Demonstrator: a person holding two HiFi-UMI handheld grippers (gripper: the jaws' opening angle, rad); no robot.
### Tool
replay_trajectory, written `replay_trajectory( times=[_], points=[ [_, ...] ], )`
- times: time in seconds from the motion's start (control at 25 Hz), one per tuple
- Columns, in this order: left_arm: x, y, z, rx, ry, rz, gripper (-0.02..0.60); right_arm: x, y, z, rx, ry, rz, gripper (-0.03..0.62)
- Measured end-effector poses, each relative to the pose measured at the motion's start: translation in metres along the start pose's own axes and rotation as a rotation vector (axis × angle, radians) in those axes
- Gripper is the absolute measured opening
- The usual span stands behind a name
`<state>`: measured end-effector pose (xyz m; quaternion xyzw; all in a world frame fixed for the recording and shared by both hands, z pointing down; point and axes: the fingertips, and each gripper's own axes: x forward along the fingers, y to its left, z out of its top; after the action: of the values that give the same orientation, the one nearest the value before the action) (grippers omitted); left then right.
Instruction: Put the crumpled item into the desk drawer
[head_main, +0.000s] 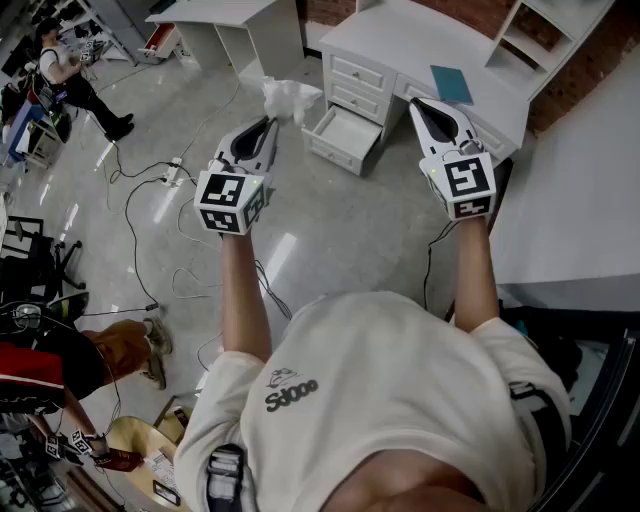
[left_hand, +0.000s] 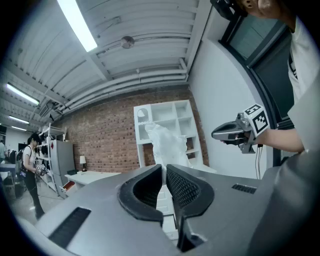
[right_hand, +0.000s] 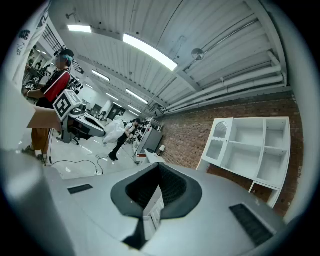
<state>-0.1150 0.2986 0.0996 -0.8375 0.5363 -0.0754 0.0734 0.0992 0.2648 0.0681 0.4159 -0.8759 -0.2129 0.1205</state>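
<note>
Okay, left gripper (left_hand: 164, 169): my fingers are pinched almost closed on the crumpled white wad (left_hand: 167, 142), which sticks up past the tips. In the head view I've got it held in the air just left of the open drawer (head_main: 345, 132), above the floor (head_main: 330, 230). Right gripper (right_hand: 160, 169): fingers closed together, nothing in them, held at the front edge of the white tabletop (head_main: 390, 40), near a teal book (head_main: 452, 84).
</note>
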Motion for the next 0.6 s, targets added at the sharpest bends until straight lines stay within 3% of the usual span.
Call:
replay_trajectory(
  times=[0.24,0.6],
  points=[
    [-0.01,0.01,-0.011,-0.025,0.003,-0.045,0.035,0.007,0.012,0.004,0.077,-0.019,-0.019,0.005],
    [-0.032,0.037,-0.045,-0.025,0.047,-0.048,0.035,0.011,0.048,0.0,0.116,0.023,-0.024,0.005]
  ],
)
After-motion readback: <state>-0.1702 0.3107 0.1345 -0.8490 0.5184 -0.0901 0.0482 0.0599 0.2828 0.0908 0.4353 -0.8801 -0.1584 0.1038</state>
